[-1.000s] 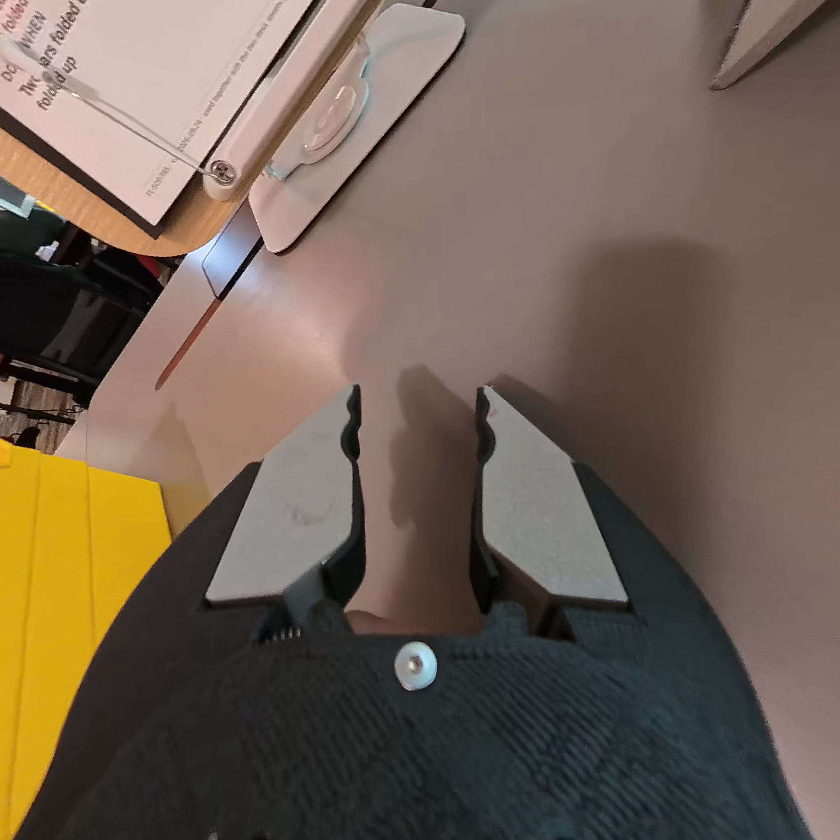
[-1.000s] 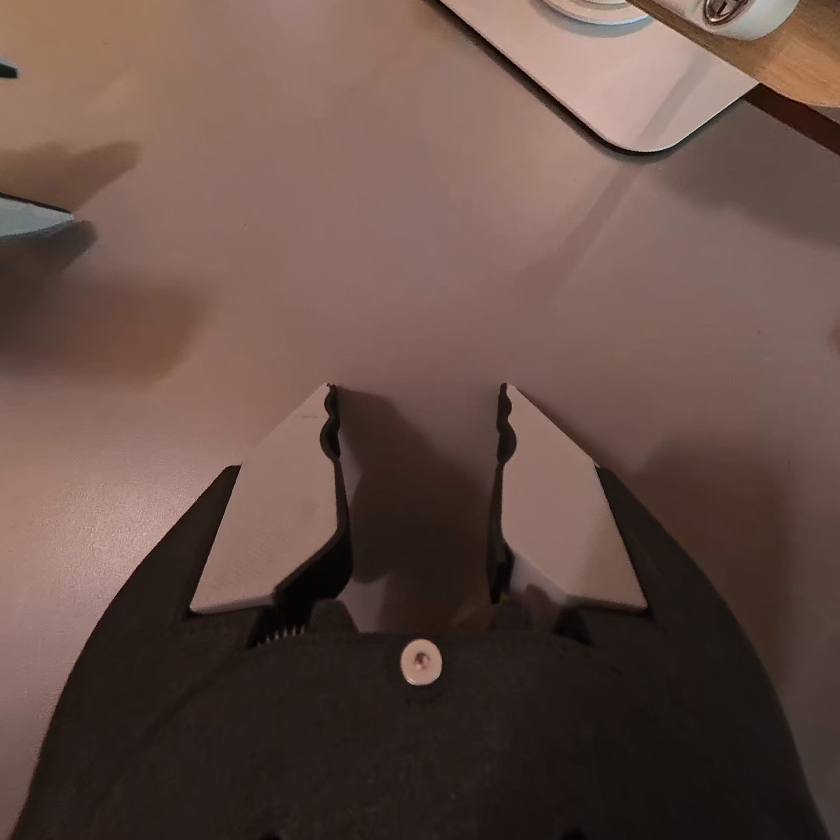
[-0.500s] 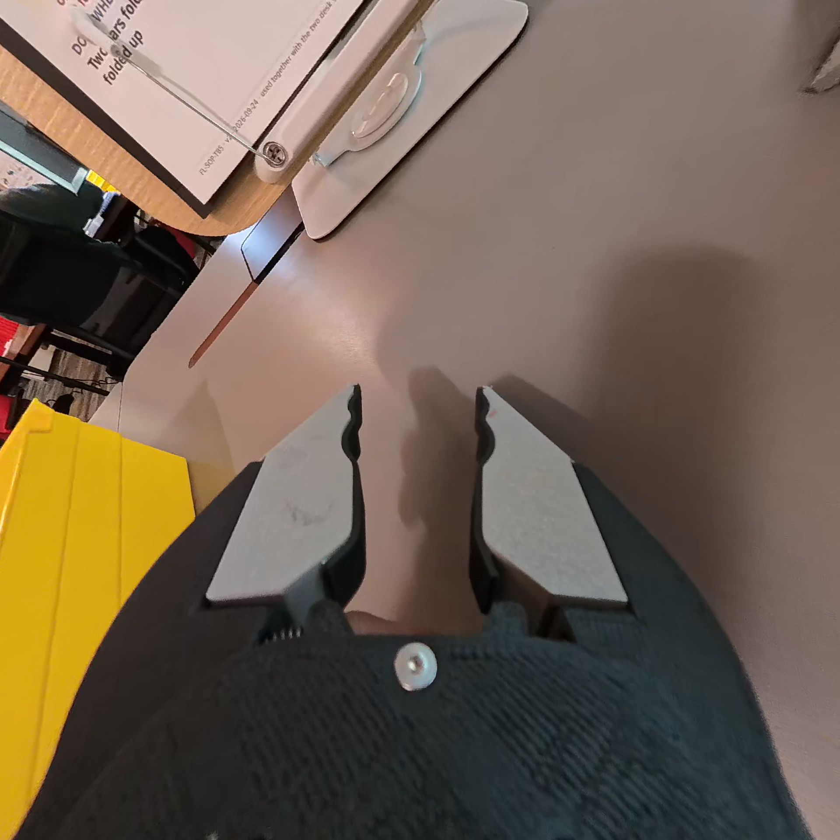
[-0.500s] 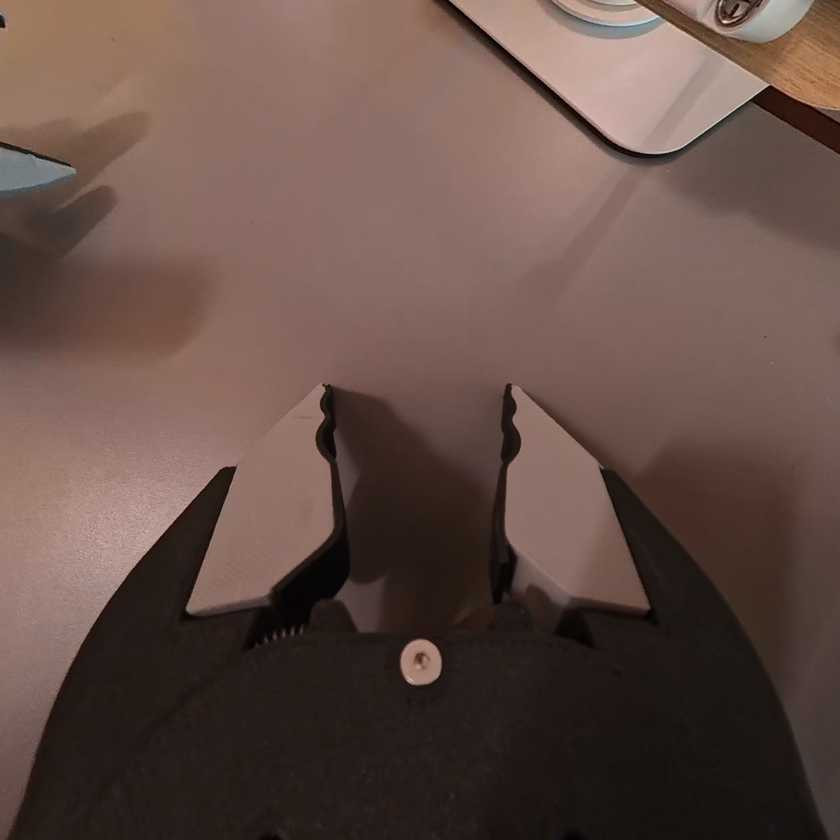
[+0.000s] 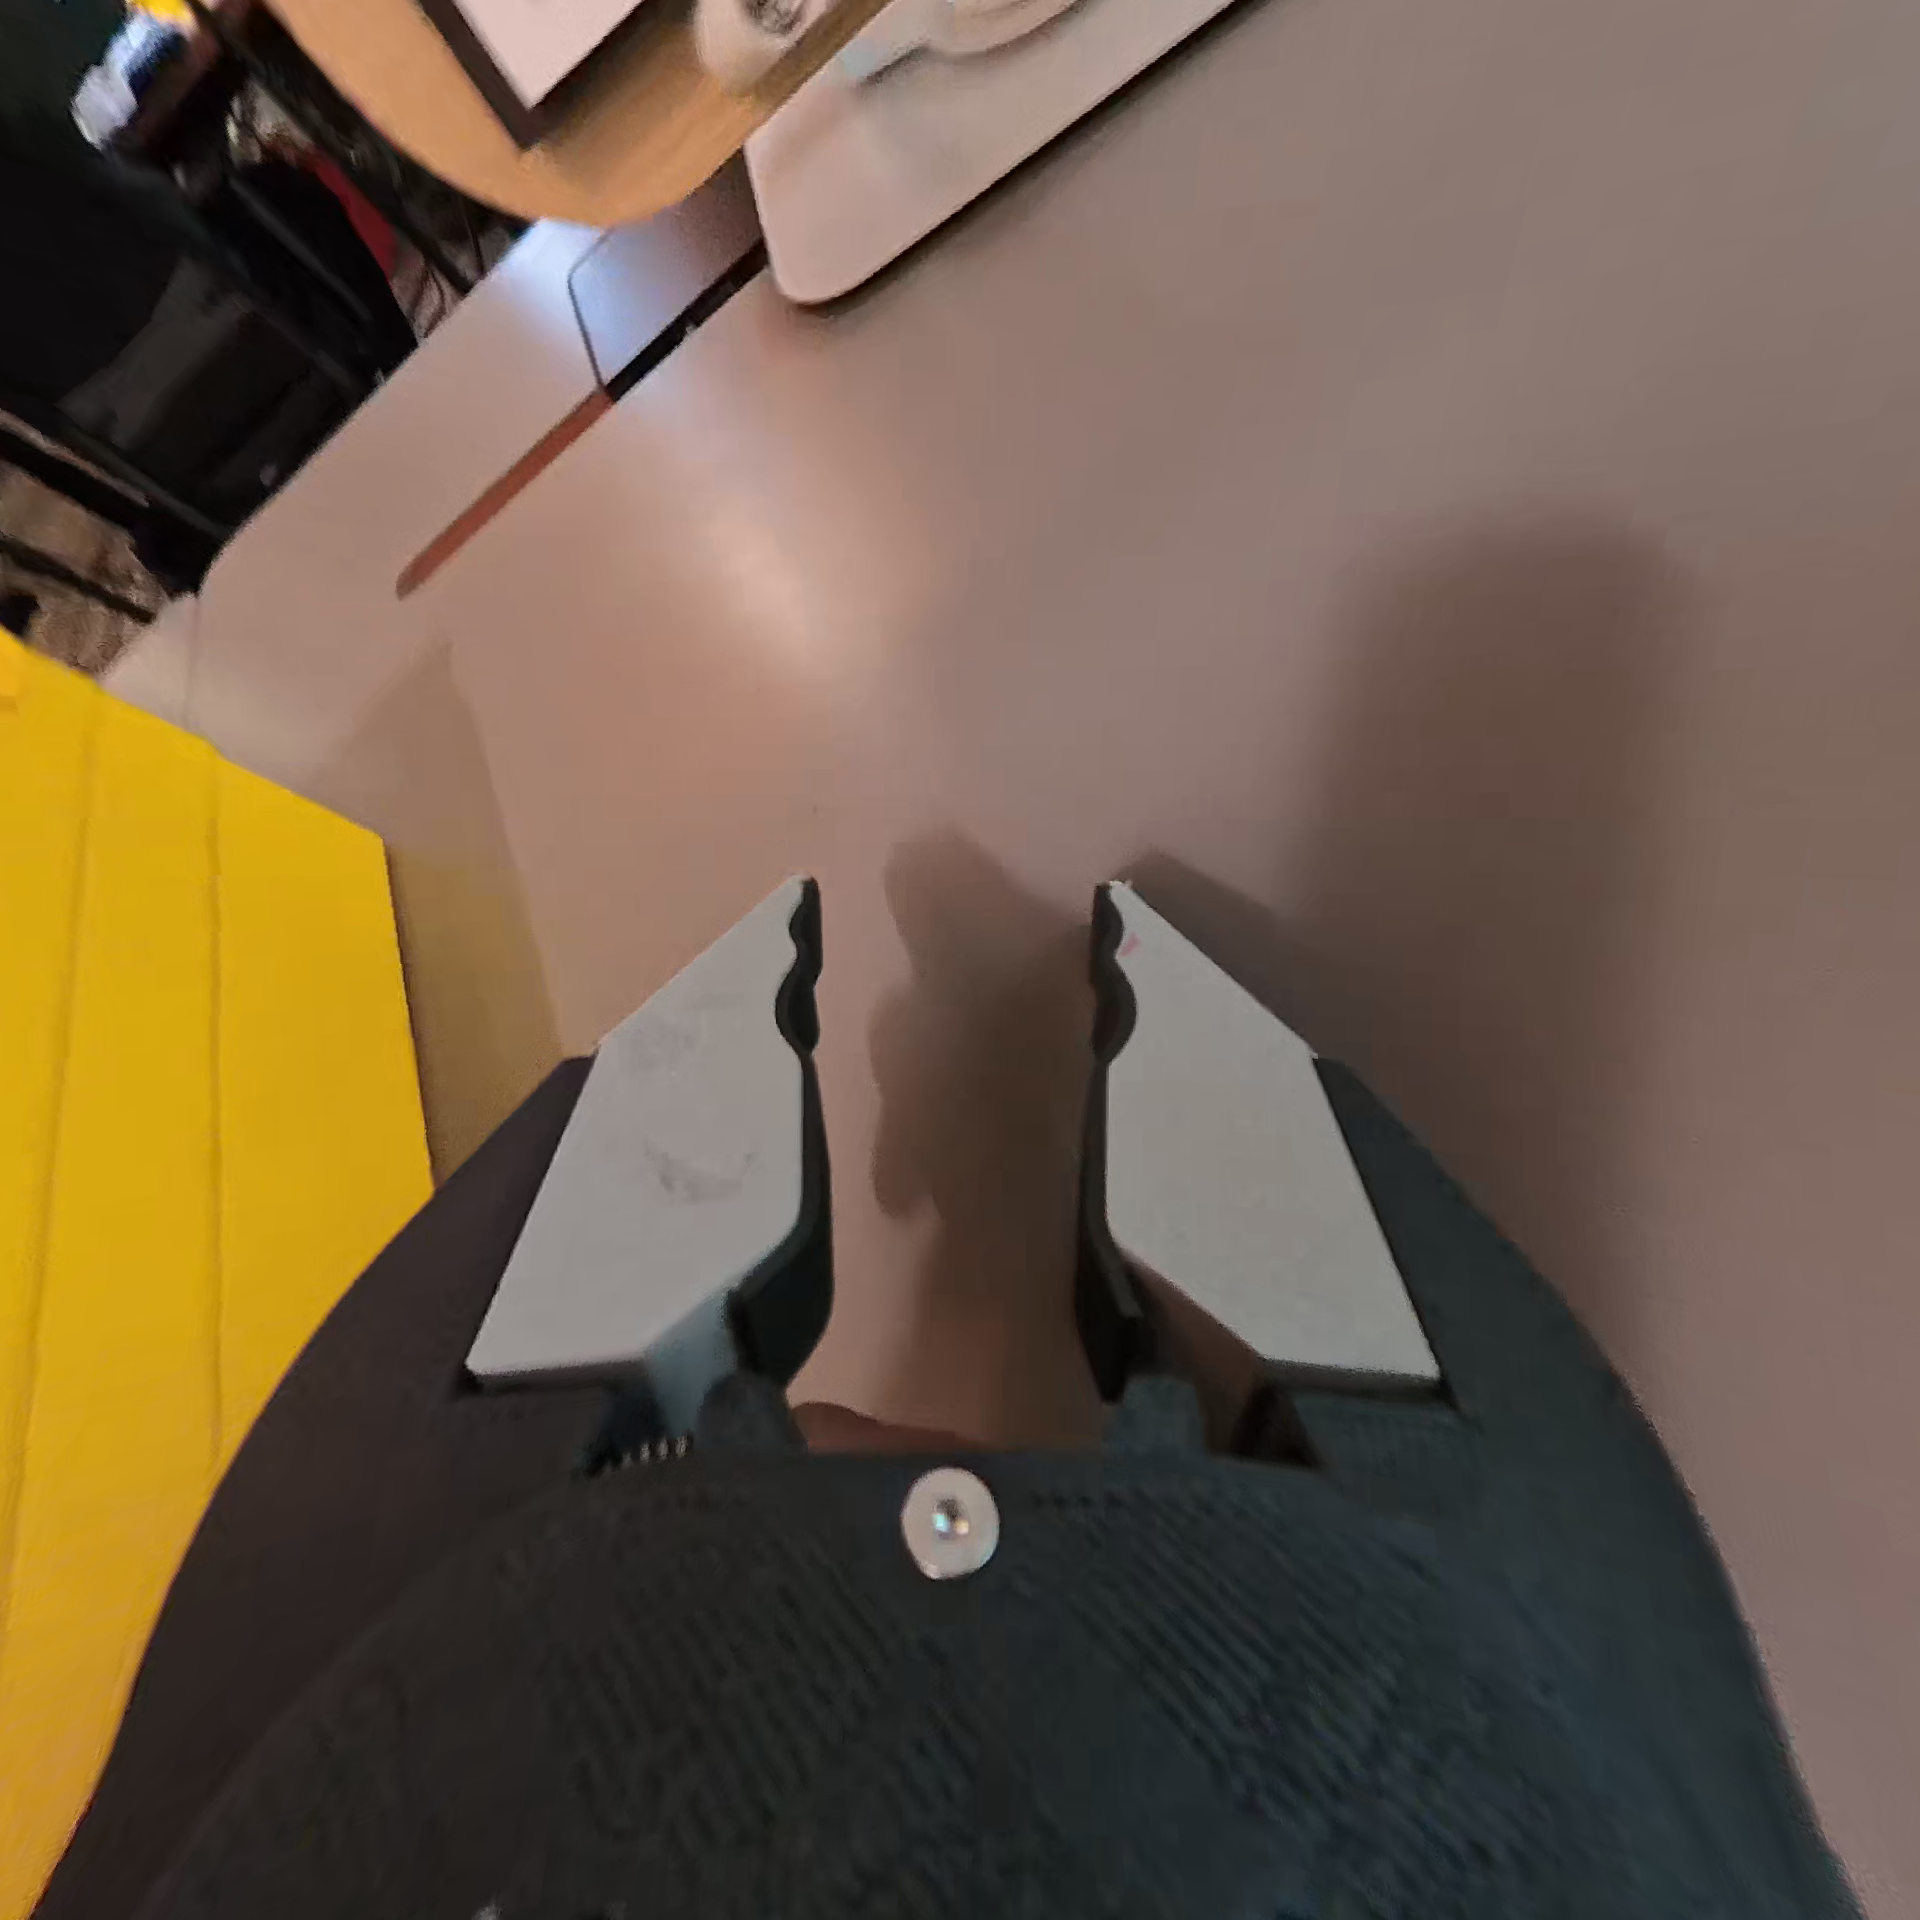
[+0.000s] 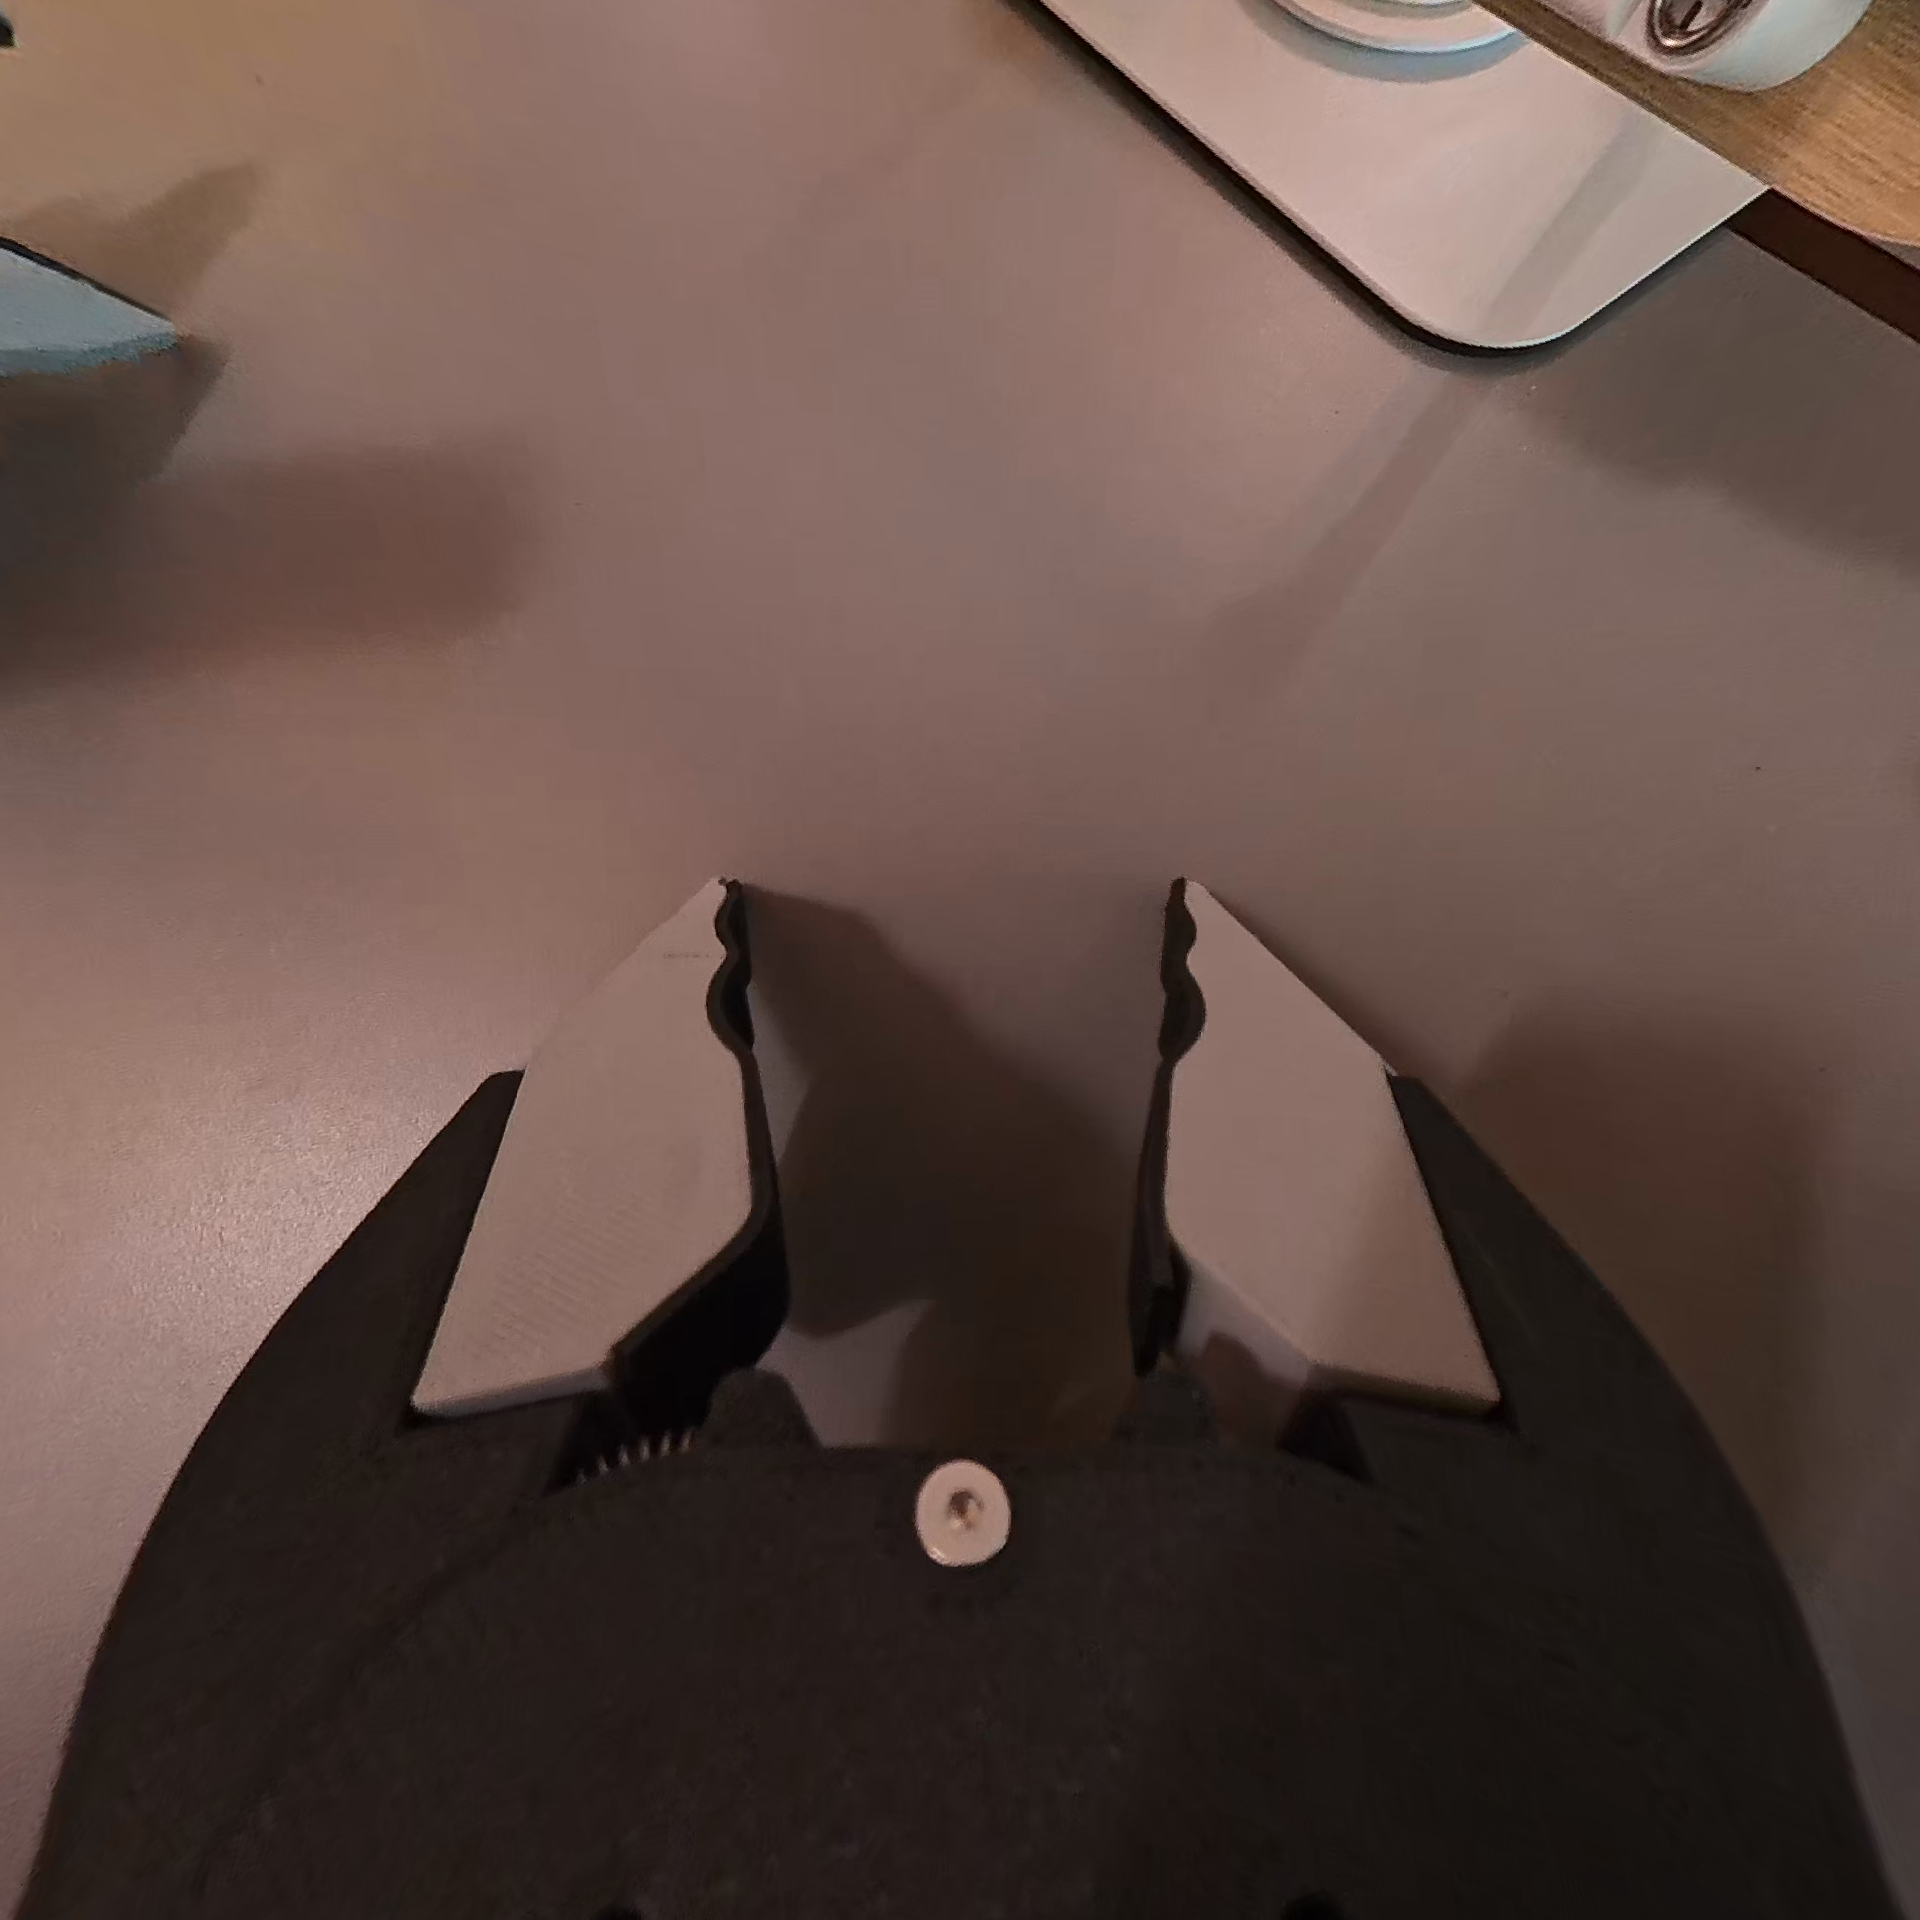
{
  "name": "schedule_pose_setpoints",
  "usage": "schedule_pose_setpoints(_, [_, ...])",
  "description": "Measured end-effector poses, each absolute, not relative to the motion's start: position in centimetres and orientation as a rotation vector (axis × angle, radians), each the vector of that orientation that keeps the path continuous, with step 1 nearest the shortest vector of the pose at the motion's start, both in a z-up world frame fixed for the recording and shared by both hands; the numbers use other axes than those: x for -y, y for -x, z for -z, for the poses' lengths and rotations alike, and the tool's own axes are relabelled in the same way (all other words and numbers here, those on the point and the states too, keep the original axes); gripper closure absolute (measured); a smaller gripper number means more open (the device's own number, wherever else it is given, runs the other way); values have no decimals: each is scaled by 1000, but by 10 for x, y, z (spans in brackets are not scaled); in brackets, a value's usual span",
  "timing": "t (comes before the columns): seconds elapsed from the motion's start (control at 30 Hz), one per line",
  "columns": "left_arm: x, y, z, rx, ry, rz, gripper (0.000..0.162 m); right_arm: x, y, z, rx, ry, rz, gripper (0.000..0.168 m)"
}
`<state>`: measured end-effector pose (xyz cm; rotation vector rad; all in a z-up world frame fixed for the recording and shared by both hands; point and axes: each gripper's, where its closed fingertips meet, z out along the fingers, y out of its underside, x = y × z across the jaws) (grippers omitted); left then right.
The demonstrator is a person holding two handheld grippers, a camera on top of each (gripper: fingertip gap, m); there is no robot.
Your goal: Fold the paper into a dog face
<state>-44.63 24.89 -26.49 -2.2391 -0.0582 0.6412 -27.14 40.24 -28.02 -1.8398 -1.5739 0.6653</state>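
Note:
My left gripper point(image 5: 956, 894) is open and empty, low over the bare grey-brown table point(image 5: 1351, 520). My right gripper point(image 6: 951, 888) is open and empty too, its jaws wide apart over the same table point(image 6: 831, 520). A yellow flat thing with crease lines point(image 5: 156, 1039) fills the left edge of the left wrist view; I cannot tell whether it is the paper. One light blue finger point(image 6: 83, 327) of the left gripper pokes in at the left edge of the right wrist view.
A white stand base point(image 5: 935, 156) carries a wooden board point(image 5: 582, 166) with a printed sheet at the table's far side; both also show in the right wrist view, the base point(image 6: 1455, 187) and the board point(image 6: 1818, 135). The table's edge point(image 5: 312, 499) runs at the left, with dark furniture beyond.
The left gripper has swung, so the stand slid up and right in its view and the yellow thing grew larger. The right gripper's jaws opened slightly wider.

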Motion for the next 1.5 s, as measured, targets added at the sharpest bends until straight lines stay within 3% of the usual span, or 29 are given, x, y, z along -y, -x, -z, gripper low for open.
schedule_pose_setpoints(0.23, [-221, 442, 261, 210, 2221, -647, 97, -401, 269, 281, 1575, 1847, -664, 82])
schedule_pose_setpoints(0.4, [-217, 434, 256, 109, 2183, -784, 102, -397, 271, 282, 1606, 1833, -676, 74])
schedule_pose_setpoints(0.47, [-218, 435, 262, 93, 2219, -795, 117, -395, 272, 282, 1623, 1825, -679, 70])
schedule_pose_setpoints(0.53, [-219, 437, 263, 106, 2229, -775, 120, -395, 273, 282, 1629, 1821, -680, 68])
schedule_pose_setpoints(0.8, [-220, 440, 267, 201, 2254, -551, 107, -394, 275, 283, 1643, 1815, -683, 65])
schedule_pose_setpoints(1.1, [-222, 437, 273, 258, 2277, -326, 107, -393, 288, 284, 1671, 1801, -690, 58])
schedule_pose_setpoints(1.5, [-223, 432, 259, 150, 2203, -512, 94, -392, 291, 284, 1673, 1800, -690, 57])
